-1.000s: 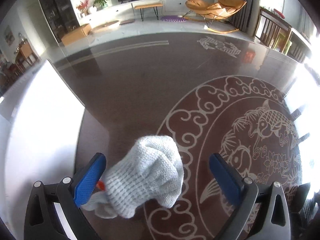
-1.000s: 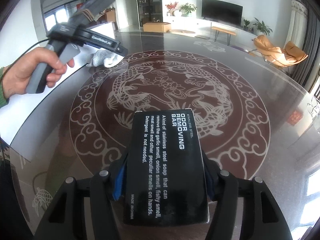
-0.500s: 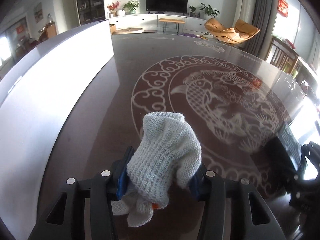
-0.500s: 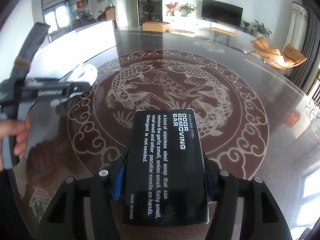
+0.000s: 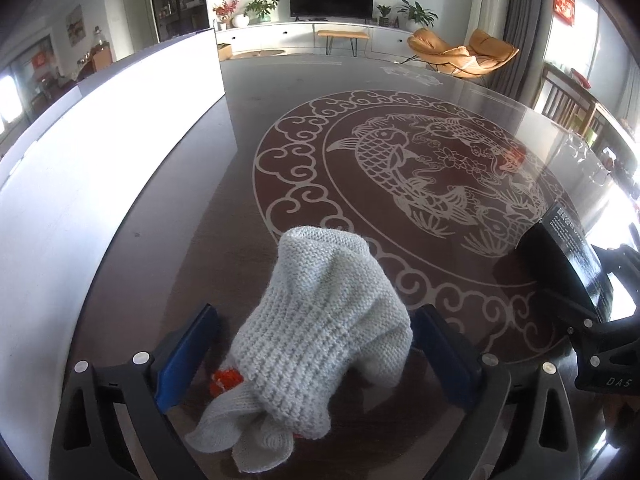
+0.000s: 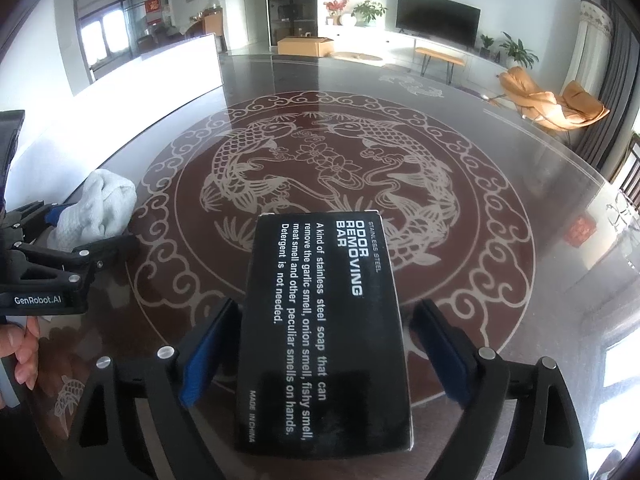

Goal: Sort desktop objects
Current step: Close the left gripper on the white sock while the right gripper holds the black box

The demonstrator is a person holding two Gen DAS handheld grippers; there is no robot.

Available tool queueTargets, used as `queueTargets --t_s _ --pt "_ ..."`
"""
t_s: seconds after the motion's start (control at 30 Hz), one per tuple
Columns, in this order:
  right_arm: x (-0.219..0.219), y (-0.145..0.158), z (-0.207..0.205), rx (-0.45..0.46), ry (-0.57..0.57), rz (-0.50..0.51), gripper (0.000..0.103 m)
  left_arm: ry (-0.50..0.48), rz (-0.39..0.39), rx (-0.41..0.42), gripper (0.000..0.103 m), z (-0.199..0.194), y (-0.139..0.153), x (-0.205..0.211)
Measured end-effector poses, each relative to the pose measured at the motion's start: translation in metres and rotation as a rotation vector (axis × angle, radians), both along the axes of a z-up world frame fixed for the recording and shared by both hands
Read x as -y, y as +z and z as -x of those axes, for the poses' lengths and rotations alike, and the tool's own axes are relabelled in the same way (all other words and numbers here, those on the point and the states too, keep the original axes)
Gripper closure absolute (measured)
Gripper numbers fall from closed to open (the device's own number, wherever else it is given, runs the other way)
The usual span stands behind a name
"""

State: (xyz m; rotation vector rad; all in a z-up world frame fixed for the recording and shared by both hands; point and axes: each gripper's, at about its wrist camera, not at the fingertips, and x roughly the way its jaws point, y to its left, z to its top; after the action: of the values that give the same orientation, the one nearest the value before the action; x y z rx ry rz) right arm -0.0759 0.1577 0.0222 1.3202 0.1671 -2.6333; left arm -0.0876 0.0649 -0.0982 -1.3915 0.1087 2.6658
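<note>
A white knitted glove [image 5: 320, 328] with an orange spot lies on the glass table between the fingers of my left gripper [image 5: 316, 344], whose blue pads stand apart from it on both sides, open. It also shows at the left of the right wrist view [image 6: 100, 208]. A black "Odor Removing Bar" box [image 6: 324, 328] lies between the fingers of my right gripper [image 6: 324, 344], and gaps show on both sides, so it is open. The box also shows at the right of the left wrist view [image 5: 568, 256].
The round glass table [image 6: 500, 152] has a brown fish pattern. A long white panel [image 5: 100, 152] stands along its left side. A TV stand, orange lounge chair and wooden chairs lie beyond the table.
Both grippers have opened: the left pads have let go of the glove, which now rests on the table, and the right pads have let go of the black box.
</note>
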Motion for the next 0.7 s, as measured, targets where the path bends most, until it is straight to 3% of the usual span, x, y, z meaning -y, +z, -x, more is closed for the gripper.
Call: queueTargets --t_s 0.5,0.63,0.7 --pt "0.004 -0.003 0.003 0.008 0.007 0.005 0.008 -0.013 -0.001 0.008 0.000 0.000 0.001 -0.002" --pt "0.006 -0.003 0.007 0.030 0.020 0.014 0.002 -0.051 0.004 0.032 0.000 0.001 0.002 -0.002" --pt "0.006 0.001 0.014 0.069 0.042 0.005 0.005 -0.100 0.013 0.069 0.000 0.007 0.003 -0.003"
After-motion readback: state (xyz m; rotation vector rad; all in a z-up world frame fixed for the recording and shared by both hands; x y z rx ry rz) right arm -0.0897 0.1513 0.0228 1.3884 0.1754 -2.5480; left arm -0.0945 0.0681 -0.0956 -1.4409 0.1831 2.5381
